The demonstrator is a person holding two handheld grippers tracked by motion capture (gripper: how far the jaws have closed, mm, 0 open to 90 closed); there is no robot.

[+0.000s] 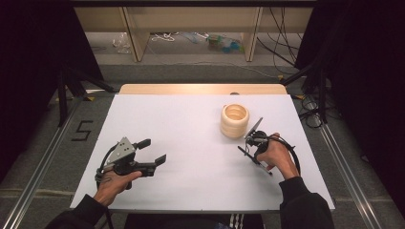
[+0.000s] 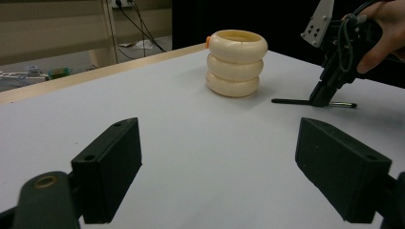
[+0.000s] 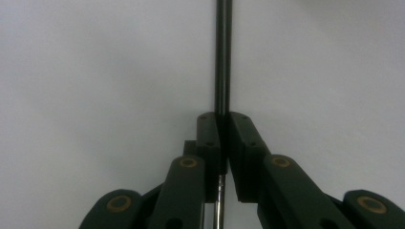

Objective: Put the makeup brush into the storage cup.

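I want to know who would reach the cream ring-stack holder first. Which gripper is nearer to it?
Right. The right gripper, shut on a pen, sits just beside the holder; the left gripper is open, far across the table.

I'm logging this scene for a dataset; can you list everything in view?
Holder: one, cream, ribbed like three stacked rings, open-topped, upright on the far right of the table.
Pen: one, dark and thin, lying on the table near the holder, clamped by the right gripper.
Table: one, white top, wooden far edge.
Clutter: cables and small items, on the floor beyond the table.
Left gripper: black, jaws wide apart, above the near left of the table.
Right gripper: black, jaws closed on the pen.
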